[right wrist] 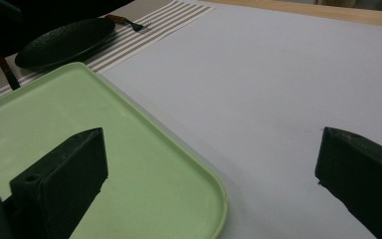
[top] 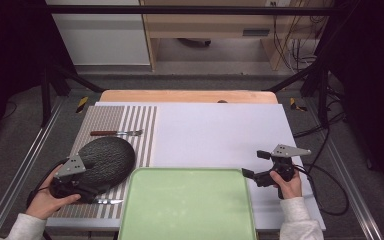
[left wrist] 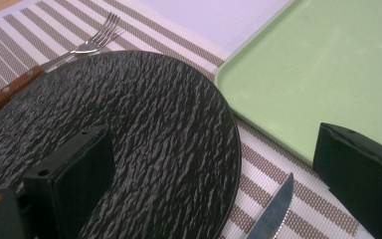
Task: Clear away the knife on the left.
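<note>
A: The table (top: 215, 135) carries a white sheet, with a striped mat (top: 105, 125) at the left and cables and a wooden cabinet on the floor behind. What's in hand?

B: The plate (top: 107, 157), I'd say. It lies on the mat, dark and rough-surfaced, and the left gripper (top: 87, 192) sits at its near edge. In the left gripper view its jaws stand wide apart, one over the plate (left wrist: 129, 129), the other out beside the tray (left wrist: 328, 69), gripping nothing.

A: How to take it well?

B: Slide one jaw under the rim and the other on top, then close squarely; the plate looks shallow, so a pinch near the edge could let it tilt. Mind the knife (left wrist: 273, 211) just beside the rim, and the fork (top: 117, 133) lying past the far side.

A: And the right gripper (top: 255, 165)?

B: It's held above the white sheet, off the tray's right corner, jaws open and holding nothing.

A: Anything in the containers?

B: The green tray (top: 187, 210) at the near edge is bare, and so is the plate.
</note>
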Available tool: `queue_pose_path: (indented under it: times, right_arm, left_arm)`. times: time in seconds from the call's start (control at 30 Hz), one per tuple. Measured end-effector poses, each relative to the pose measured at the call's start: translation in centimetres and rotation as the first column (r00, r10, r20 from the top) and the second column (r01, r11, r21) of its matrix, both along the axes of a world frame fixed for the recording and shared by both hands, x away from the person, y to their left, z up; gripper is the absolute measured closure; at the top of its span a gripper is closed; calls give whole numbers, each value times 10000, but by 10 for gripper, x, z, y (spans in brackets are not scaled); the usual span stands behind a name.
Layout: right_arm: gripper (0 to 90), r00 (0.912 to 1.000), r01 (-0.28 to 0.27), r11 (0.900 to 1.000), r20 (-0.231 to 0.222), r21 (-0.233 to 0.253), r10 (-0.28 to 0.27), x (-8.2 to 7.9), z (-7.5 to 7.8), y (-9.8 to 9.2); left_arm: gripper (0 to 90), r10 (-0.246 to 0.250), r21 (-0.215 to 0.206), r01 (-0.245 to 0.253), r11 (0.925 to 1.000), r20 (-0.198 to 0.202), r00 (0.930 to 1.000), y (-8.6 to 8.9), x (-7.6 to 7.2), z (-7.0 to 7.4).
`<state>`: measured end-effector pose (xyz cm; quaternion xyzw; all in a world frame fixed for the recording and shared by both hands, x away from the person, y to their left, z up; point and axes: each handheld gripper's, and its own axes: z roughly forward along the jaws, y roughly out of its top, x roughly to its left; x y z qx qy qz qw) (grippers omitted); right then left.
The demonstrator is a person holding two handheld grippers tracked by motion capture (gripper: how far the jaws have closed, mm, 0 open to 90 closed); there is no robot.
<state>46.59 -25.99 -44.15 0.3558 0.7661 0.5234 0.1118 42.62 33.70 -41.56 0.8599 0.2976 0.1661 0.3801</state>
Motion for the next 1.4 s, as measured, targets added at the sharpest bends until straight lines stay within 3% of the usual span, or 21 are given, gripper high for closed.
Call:
queue_pose_path:
  times: [0.8,1.17,1.4]
  right_arm:
    - [6,10000,-25,10000,19,-46,25,0,-1,0]
    - [5,10000,-58,9999,3,-91,58,0,-1,0]
    - [5,10000,-64,9999,-3,-99,64,0,-1,1]
  left_arm:
    - [46,253,419,-230,9989,-559,9981,39,-26,-15]
    - [155,403,693,-336,9970,-966,9945,51,-38,-19]
    - [241,473,1224,-327,9919,-1182,9919,54,-41,-25]
